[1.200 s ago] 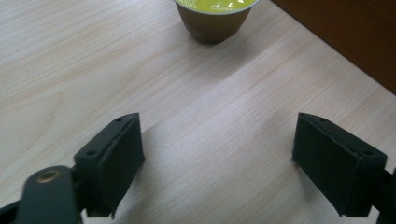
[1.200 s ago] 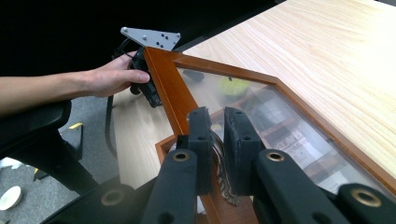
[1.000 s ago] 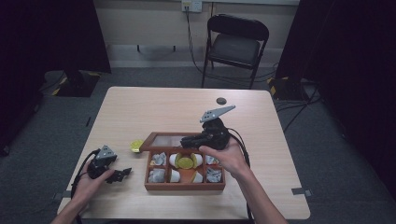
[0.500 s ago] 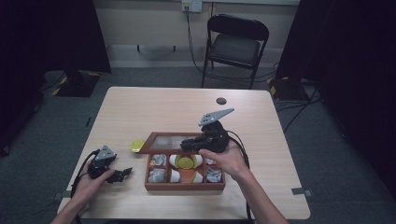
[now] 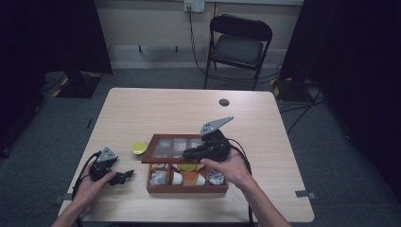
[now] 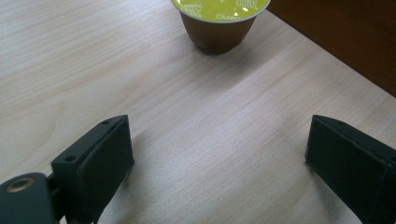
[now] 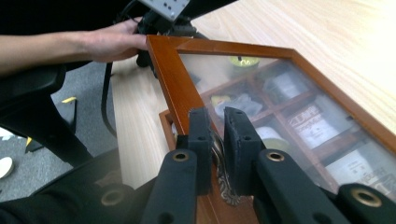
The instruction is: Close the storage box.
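Observation:
A wooden box (image 5: 187, 188) with several compartments sits at the table's middle front. Its glass lid (image 5: 175, 145) is raised partway. My right gripper (image 5: 187, 153) is shut on the lid's metal clasp (image 7: 224, 182), with the jaws pinching it at the front edge of the lid frame (image 7: 170, 74). A capsule with a green foil top (image 5: 139, 147) stands on the table left of the box. My left gripper (image 5: 125, 176) rests low on the table in front of that capsule (image 6: 217, 18). Its jaws have just been opening and stand wide, with bare tabletop between them.
The compartments hold sachets and capsules (image 7: 308, 123) seen through the glass. A small dark disc (image 5: 224, 101) lies at the far side of the table. A black folding chair (image 5: 239, 42) stands beyond the table. The box's side wall (image 6: 336, 42) is right of the capsule.

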Available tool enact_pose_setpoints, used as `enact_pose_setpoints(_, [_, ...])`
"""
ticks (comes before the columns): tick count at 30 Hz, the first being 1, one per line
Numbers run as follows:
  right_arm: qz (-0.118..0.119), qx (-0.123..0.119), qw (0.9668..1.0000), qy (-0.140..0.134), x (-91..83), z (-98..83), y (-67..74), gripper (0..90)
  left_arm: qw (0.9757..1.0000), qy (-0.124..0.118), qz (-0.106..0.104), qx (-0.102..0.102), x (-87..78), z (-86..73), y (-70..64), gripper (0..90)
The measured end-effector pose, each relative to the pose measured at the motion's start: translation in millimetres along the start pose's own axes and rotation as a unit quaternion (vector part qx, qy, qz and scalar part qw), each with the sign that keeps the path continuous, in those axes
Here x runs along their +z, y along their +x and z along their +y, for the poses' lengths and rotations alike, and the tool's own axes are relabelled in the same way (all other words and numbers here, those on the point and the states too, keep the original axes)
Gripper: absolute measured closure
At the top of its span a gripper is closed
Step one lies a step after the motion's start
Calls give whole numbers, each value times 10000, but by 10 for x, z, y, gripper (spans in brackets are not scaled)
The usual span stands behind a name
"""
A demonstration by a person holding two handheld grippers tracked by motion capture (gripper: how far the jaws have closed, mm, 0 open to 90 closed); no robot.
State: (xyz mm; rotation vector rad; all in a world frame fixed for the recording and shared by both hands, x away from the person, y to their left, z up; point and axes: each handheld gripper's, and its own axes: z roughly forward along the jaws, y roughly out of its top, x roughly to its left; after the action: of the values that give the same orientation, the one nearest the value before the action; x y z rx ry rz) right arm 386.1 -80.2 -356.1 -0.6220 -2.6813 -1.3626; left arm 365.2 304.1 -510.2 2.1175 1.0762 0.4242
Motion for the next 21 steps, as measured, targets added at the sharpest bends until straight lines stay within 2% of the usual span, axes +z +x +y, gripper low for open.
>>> enact_pose_setpoints(7, [-32, -60, 10000, 52, 19, -25, 22, 816, 10000, 0, 1, -3, 0, 0, 0, 68])
enact_pose_setpoints(21, [140, -75, 9998, 153, 101, -155, 29, 817, 10000, 32, 0, 1, 13, 11, 7, 48])
